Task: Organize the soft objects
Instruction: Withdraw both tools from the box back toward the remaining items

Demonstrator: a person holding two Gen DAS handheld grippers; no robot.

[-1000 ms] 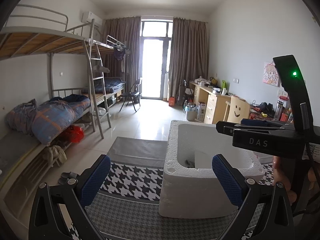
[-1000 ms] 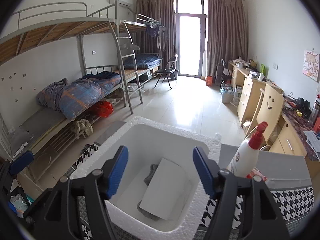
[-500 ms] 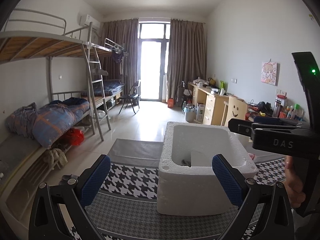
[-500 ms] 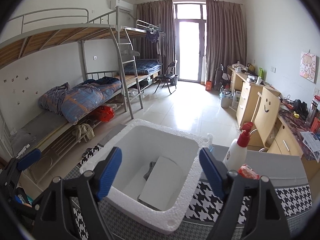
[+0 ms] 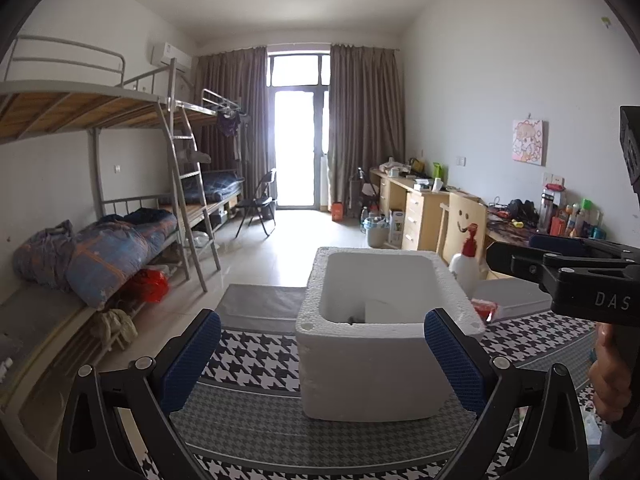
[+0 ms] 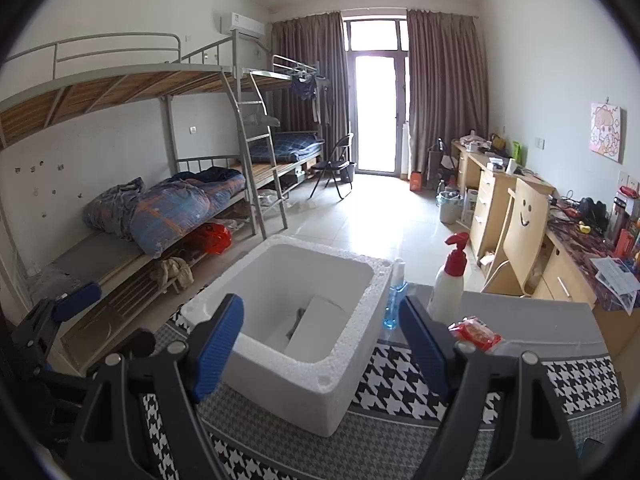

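Observation:
A white foam box (image 5: 372,364) stands on the houndstooth-cloth table (image 5: 256,360). Inside the box (image 6: 288,376) lie a flat white folded piece (image 6: 320,328) and a small dark grey item (image 6: 300,314), partly hidden. My left gripper (image 5: 322,320) is open and empty, a little short of the box's near wall. My right gripper (image 6: 320,304) is open and empty too, held back from the box and above its near rim. Its black body (image 5: 560,272) shows at the right of the left wrist view, with a person's hand (image 5: 608,376) below it.
Right of the box stand a white spray bottle with a red head (image 6: 450,280) and a small blue bottle (image 6: 394,300); a red packet (image 6: 474,332) lies on a grey sheet. Bunk beds with bedding (image 6: 172,208) fill the left, desks (image 6: 500,200) the right.
Both grippers have drawn back from the box, which now looks smaller and farther off. The right gripper's jaws have spread wider. The spray bottle and red packet have come into the left wrist view.

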